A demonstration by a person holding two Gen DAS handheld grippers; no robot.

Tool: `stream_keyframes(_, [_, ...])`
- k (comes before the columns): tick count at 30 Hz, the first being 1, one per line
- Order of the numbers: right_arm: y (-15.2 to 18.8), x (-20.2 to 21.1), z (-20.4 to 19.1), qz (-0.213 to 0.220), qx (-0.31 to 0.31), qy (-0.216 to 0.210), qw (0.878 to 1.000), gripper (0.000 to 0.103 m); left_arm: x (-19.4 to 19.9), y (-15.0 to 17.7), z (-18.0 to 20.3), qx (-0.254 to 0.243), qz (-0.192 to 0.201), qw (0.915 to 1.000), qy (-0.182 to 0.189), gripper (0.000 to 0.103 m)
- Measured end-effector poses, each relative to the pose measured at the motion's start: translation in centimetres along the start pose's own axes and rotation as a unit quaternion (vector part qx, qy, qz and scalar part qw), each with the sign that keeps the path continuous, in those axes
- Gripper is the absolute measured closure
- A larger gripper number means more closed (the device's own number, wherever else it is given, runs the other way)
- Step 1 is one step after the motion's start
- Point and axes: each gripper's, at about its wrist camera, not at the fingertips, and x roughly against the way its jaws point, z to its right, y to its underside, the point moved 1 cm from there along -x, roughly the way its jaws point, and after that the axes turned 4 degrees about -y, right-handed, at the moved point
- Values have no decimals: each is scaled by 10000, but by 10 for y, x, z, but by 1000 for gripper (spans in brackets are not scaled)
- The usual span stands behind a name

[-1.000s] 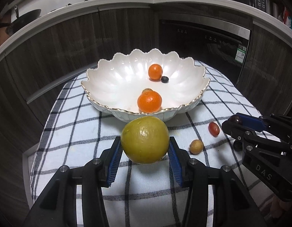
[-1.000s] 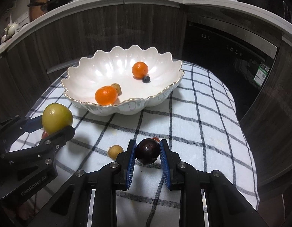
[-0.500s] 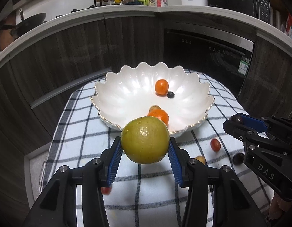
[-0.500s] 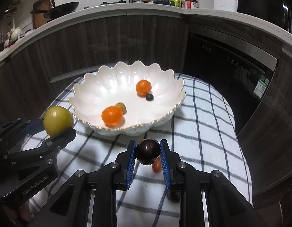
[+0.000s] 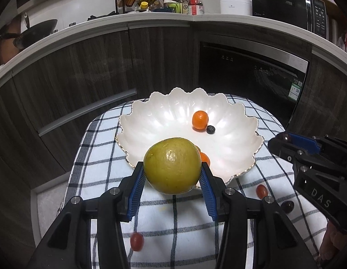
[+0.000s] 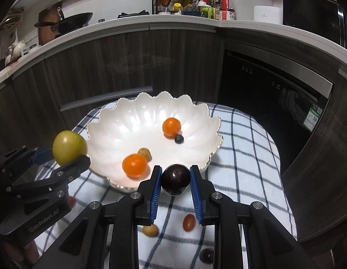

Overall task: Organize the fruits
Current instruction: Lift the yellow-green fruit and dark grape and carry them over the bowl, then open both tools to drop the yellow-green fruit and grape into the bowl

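Observation:
My left gripper [image 5: 172,177] is shut on a large yellow-green fruit [image 5: 172,165], held in the air at the near rim of the white scalloped bowl [image 5: 151,116]. My right gripper [image 6: 175,183] is shut on a dark plum [image 6: 175,180], also lifted, just short of the bowl's [image 6: 119,121] near right rim. In the bowl lie two oranges [image 6: 135,165] [image 6: 171,127], a blueberry [image 6: 179,139] and a small tan fruit [image 6: 144,154]. The left gripper with its fruit [image 6: 69,148] shows at the left of the right wrist view.
The bowl sits on a checked cloth [image 5: 101,157] over a small table. Loose on the cloth lie red grape tomatoes [image 5: 137,241] [image 5: 262,191], a dark fruit [image 5: 288,206] and a tan fruit [image 6: 149,230]. Dark cabinets and a dishwasher [image 5: 252,76] stand behind.
Both grippers have risen from the cloth with their fruits and moved back a little, so the bowl looks lower and farther.

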Motion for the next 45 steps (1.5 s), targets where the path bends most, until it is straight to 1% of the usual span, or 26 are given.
stream_keyframes(6, [-11, -5, 2, 70, -18, 19, 10000, 76, -6, -8, -4, 5, 1, 10000, -11, 56])
stream_keyframes(11, [-17, -15, 4, 44, -57, 18, 10000, 76, -13, -15, -6, -55, 9, 10000, -53, 56])
stream_keyframes(21, [-26, -32, 7, -20, -167, -11, 9999, 76, -32, -22, -11, 10, -120, 9999, -46, 56])
stream_keyframes(32, [-29, -53, 8, -199, -227, -46, 9995, 76, -55, -24, -17, -21, -266, 9996, -127, 56])
stream_keyframes(38, [-27, -64, 7, -348, -239, -69, 9991, 76, -66, -20, -19, 29, -453, 9989, -98, 56])
stream_keyframes(43, [-26, -71, 7, -455, -255, -113, 9986, 76, -68, -20, -21, 81, -499, 9987, -98, 55])
stream_keyframes(45, [-25, -72, 7, -484, -282, -112, 9984, 76, -70, -21, -22, 97, -574, 9983, -100, 55])
